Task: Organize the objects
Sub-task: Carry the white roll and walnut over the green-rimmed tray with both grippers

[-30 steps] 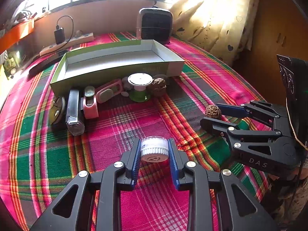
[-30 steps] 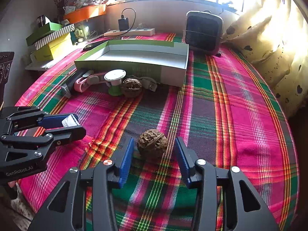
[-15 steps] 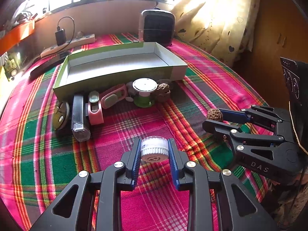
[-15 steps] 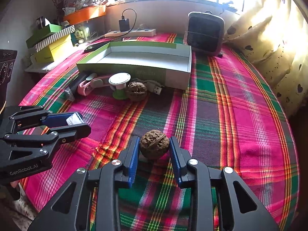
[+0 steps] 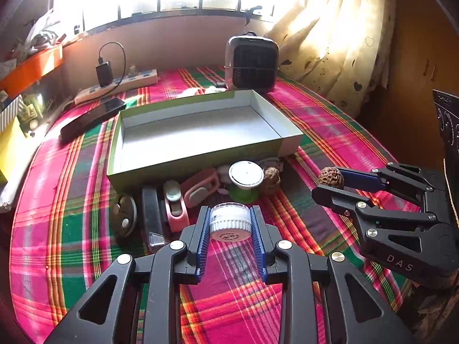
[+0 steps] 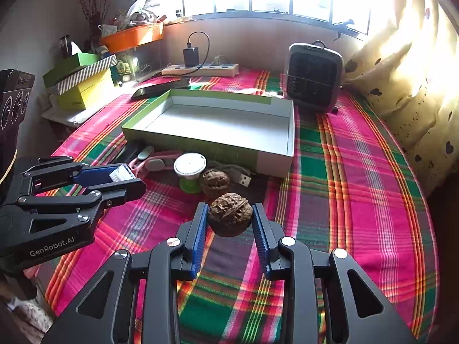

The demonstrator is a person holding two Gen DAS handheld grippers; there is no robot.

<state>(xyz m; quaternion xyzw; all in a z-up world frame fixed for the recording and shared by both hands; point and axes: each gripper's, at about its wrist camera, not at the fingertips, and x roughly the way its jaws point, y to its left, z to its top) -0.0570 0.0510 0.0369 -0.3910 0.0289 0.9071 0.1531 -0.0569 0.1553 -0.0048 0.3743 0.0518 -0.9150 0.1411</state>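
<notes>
My left gripper [image 5: 229,223] is shut on a small white ribbed jar [image 5: 229,221] and holds it above the plaid cloth. My right gripper [image 6: 230,219] is shut on a brown walnut [image 6: 230,218], lifted off the cloth; it also shows in the left wrist view [image 5: 330,176]. The open green-and-white box [image 5: 200,154] lies ahead, empty inside. In front of it lie a second walnut [image 6: 214,183], a white-topped green spool [image 6: 190,172], a pink tool [image 5: 175,207], a black bar [image 5: 151,215] and a round dark disc [image 5: 124,215].
A small black heater [image 6: 312,78] stands behind the box at the right. A power strip with a charger [image 6: 200,68] and a dark phone [image 6: 162,87] lie at the back. Stacked boxes [image 6: 80,83] sit at the left. A curtain [image 6: 416,71] hangs along the right.
My right gripper closed on the walnut and lifted it off the cloth. Both grippers moved forward toward the box, each carrying its object.
</notes>
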